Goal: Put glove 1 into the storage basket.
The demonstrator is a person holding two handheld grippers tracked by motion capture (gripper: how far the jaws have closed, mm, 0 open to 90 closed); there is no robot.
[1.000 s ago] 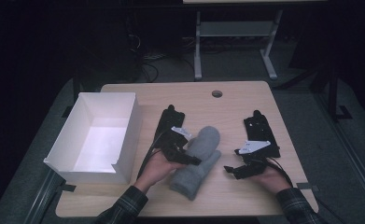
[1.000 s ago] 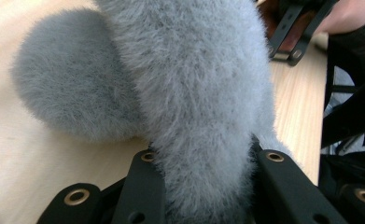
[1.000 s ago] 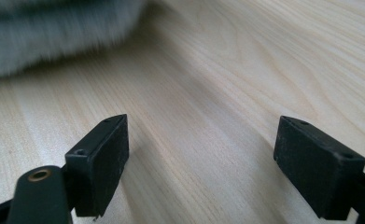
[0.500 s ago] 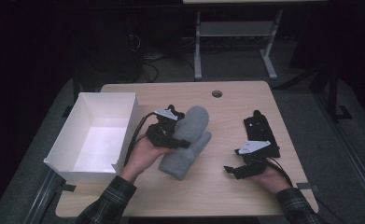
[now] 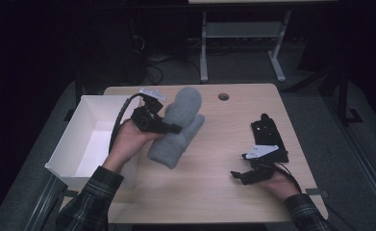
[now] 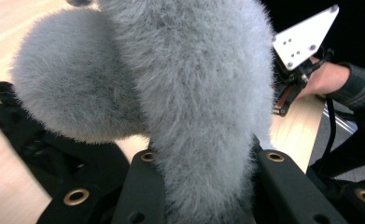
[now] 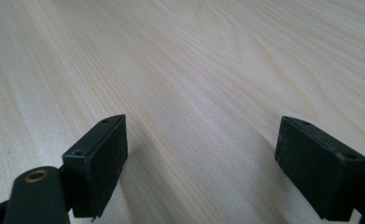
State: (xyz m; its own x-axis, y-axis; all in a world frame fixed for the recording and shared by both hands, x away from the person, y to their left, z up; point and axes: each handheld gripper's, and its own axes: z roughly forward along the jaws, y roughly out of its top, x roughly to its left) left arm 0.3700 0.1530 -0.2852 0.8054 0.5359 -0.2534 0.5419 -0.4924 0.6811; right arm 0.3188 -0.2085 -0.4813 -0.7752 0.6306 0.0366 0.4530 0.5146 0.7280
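High view: left hand (image 5: 130, 142) sits at centre-left of the frame, forearm in a plaid sleeve (image 5: 92, 199) rising from the bottom edge, wrist turned so the left tongs (image 5: 169, 126) point toward the right of the frame. Left tongs are clamped on the grey fuzzy mitten (image 5: 178, 126). The mitten hangs slanted, rounded top toward the upper middle of the frame, lower end toward the table (image 5: 214, 192), just right of the white box (image 5: 68, 144).

Left gripper view: the mitten (image 6: 194, 93) fills the middle of the frame, its fur squeezed between the two black jaws at the bottom edge. Thumb lobe bulges at the left of the frame. The right hand (image 6: 327, 77) appears far off at the upper right of this frame, with its grey plate.

Right hand (image 5: 277, 185) lies at the lower right of the high view, low on the table near its front edge. Right tongs (image 5: 238, 174) point toward the left of the frame.

Right gripper view: right tongs (image 7: 201, 156) stand wide apart, nothing between the pads, bare wood grain beneath.

Edges and room: the box's right wall lies directly under the left hand. Open wood spans between the mitten and the right tongs. A black object (image 5: 268, 134) lies on the table just above the right hand. A round hole (image 5: 223, 96) sits near the table's far edge, upper middle.
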